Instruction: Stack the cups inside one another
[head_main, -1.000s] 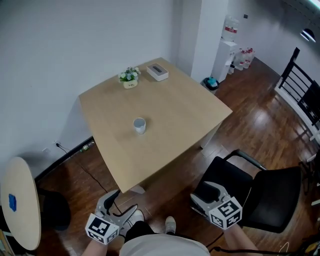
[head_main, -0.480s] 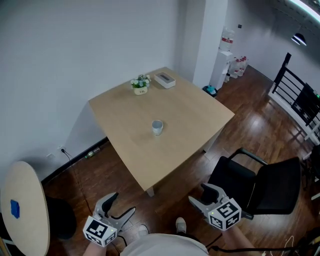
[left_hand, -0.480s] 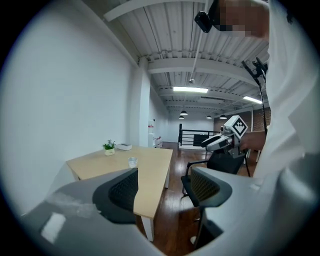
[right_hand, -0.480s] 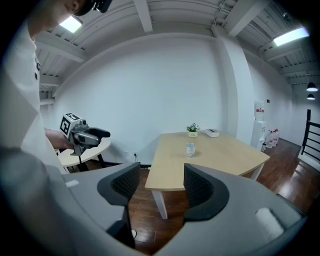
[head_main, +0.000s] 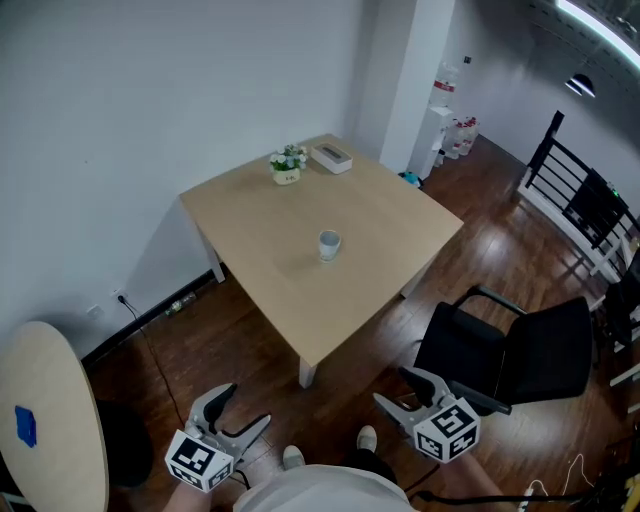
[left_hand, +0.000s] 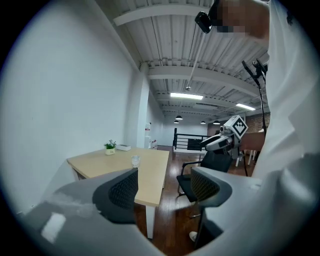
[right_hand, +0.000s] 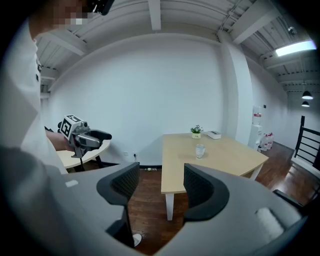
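Observation:
One clear cup (head_main: 329, 245) stands upright near the middle of the light wooden table (head_main: 270, 215); I cannot tell whether others are nested in it. It also shows far ahead in the left gripper view as a small cup (left_hand: 135, 160) and in the right gripper view as a cup (right_hand: 200, 150). My left gripper (head_main: 242, 408) hangs open over the floor, well short of the table's near corner. My right gripper (head_main: 400, 388) is also away from the table, its jaws opening with nothing between them.
A small potted plant (head_main: 287, 165) and a white box (head_main: 331, 156) sit at the table's far edge. A black chair (head_main: 510, 350) stands right of the table, close to my right gripper. A round table (head_main: 50, 420) is at the left, a black railing (head_main: 590, 200) at the right.
Both grippers have drawn back from the table, which now lies farther off and shifted right in the head view. The cup has not moved on the table.

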